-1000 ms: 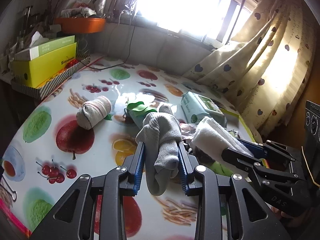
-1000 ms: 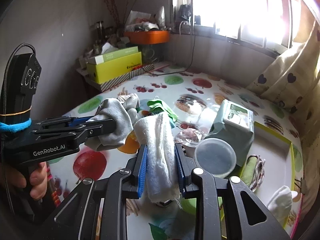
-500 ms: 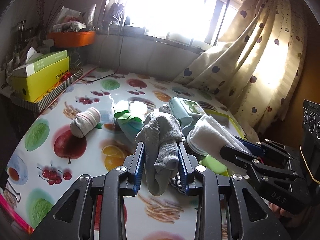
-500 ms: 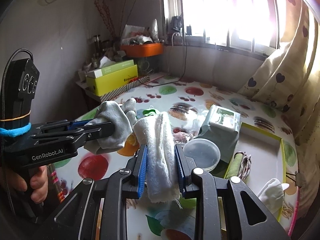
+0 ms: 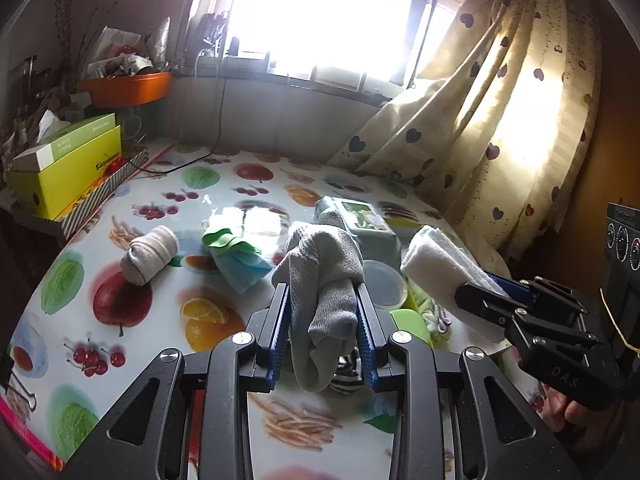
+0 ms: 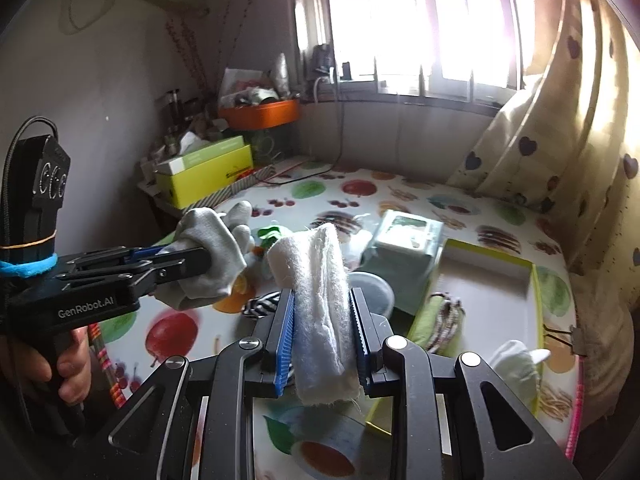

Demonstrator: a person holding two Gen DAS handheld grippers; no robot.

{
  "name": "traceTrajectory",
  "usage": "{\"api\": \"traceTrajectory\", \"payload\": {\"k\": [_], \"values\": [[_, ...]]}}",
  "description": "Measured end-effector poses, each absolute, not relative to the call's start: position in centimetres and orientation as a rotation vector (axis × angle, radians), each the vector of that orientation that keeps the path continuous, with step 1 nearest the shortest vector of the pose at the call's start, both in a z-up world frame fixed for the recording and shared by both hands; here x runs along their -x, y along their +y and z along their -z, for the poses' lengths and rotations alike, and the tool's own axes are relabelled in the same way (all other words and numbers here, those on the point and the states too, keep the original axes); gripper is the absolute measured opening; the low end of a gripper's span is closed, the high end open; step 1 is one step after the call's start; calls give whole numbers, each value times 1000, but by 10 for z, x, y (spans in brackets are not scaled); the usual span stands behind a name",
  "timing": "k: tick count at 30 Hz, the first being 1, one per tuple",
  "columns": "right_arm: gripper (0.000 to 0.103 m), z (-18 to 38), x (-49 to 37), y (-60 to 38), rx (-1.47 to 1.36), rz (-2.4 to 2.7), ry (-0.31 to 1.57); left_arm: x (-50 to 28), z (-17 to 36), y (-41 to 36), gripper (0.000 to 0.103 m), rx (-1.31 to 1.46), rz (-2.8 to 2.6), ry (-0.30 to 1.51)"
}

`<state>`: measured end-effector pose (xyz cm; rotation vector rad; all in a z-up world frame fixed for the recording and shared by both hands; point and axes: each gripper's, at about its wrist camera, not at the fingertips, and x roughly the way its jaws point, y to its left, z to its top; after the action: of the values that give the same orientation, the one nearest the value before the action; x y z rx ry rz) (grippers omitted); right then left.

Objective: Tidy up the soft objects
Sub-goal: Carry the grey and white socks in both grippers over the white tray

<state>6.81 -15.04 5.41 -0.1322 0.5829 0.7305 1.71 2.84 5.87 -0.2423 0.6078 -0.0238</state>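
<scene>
My left gripper (image 5: 321,296) is shut on a limp grey sock (image 5: 320,256) and holds it above the fruit-print table (image 5: 120,352). My right gripper (image 6: 322,300) is shut on a folded white cloth (image 6: 316,264), also lifted off the table. The two grippers hang side by side, each visible in the other's view: the right gripper (image 5: 480,296) with the white cloth (image 5: 432,256), the left gripper (image 6: 180,260) with the grey sock (image 6: 208,248). A rolled sock (image 5: 150,248) and a green and blue cloth (image 5: 236,252) lie on the table.
A yellow-green tray (image 6: 492,280) at the right holds a green cloth with striped cord (image 6: 440,316) and a white sock (image 6: 516,364). A wipes pack (image 6: 408,236), a round lid (image 6: 372,292) and a striped sock (image 6: 260,306) lie ahead. Yellow box (image 5: 68,172) far left, curtain (image 5: 500,120) right.
Both grippers have drawn back and risen slightly with their cloths still held. The table items look farther off, and more of the tray shows in the right wrist view.
</scene>
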Motion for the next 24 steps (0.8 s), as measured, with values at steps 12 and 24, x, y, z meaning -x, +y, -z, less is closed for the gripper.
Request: {"api": "traceTrajectory", "payload": {"k": [12,24], "values": [[25,-51,-73,-178,100,-680,589,-28,-61,5,32,221,65,615],[25,-45,-82,-239,42,-536,602,-47,-61,-34,32,192,163,633]]}}
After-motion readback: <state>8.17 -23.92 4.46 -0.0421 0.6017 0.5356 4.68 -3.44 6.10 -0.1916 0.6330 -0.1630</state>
